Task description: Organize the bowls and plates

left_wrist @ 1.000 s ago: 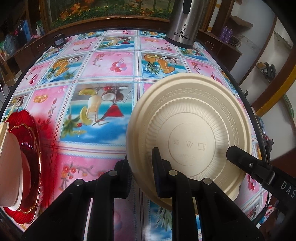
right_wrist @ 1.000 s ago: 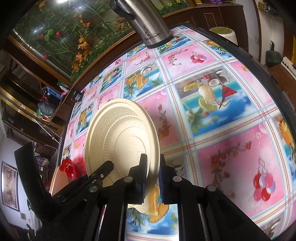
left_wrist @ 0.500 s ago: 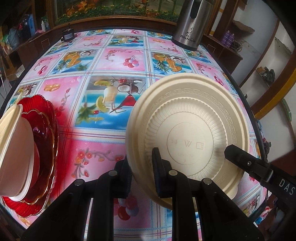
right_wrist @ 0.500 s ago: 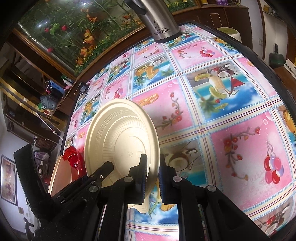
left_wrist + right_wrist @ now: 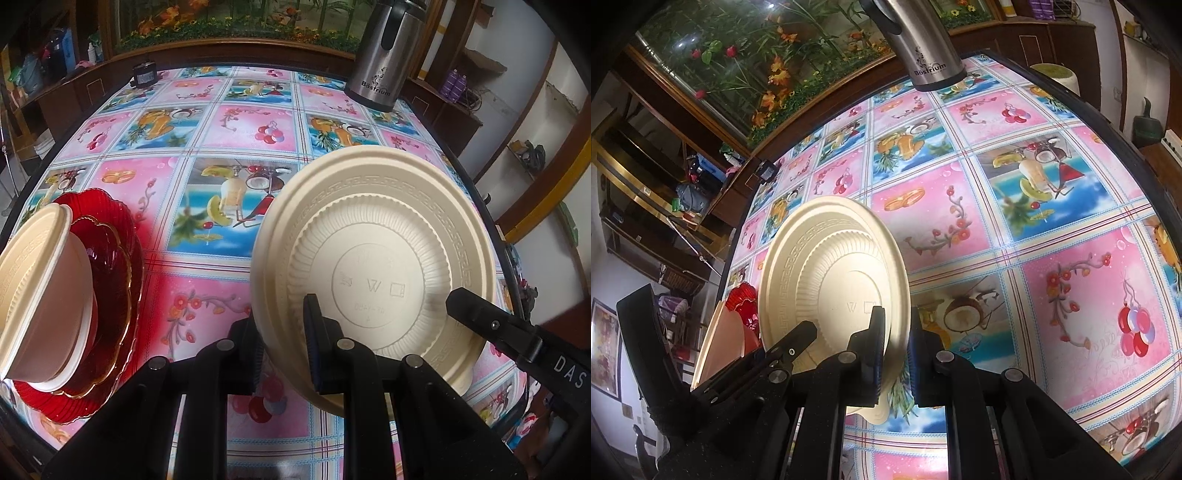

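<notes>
A cream plate (image 5: 373, 258) hangs tilted above the table with its underside toward the cameras. My left gripper (image 5: 282, 332) is shut on its near-left rim. My right gripper (image 5: 895, 332) is shut on the rim of the same plate (image 5: 827, 273), and one of its fingers (image 5: 480, 317) shows at the plate's right edge in the left wrist view. To the left, a cream bowl (image 5: 40, 295) sits on stacked red plates (image 5: 114, 266). The right wrist view shows only slivers of the red plates (image 5: 742, 299) and the bowl (image 5: 720, 343) behind the held plate.
The table (image 5: 229, 122) wears a pink and blue fruit-pattern cloth. A steel thermos (image 5: 384, 55) (image 5: 923, 44) stands at its far right edge and a small black device (image 5: 144, 74) at the far left corner. Wooden shelves ring the table.
Both grippers have carried the cream plate leftward, still gripping it. The red plates and cream bowl have come further into the left wrist view.
</notes>
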### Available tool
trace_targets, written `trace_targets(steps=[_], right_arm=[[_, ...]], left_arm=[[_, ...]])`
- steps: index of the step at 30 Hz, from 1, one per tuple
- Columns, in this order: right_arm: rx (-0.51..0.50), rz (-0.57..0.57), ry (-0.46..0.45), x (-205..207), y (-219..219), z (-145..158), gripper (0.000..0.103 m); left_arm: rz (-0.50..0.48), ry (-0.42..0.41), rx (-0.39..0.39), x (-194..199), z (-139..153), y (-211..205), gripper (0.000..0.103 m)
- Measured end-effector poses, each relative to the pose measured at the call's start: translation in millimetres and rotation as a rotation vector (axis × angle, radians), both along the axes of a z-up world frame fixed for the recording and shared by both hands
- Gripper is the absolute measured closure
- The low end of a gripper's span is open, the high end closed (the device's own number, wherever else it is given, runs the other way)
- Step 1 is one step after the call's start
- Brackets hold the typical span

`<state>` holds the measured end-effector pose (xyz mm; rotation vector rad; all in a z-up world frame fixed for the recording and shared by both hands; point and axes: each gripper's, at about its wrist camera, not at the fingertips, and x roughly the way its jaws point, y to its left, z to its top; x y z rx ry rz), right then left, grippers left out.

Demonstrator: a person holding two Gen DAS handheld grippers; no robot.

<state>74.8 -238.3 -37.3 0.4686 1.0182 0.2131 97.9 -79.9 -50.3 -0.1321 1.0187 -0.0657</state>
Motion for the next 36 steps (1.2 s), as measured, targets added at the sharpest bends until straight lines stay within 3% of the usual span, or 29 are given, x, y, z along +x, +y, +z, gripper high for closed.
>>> trace_targets(steps=[36], right_arm=[[-0.033, 0.082, -0.104, -16.4, 41.4, 38.0, 0.092]], left_arm=[[0.063, -0.094, -0.021, -28.1, 36.3, 41.1, 0.086]])
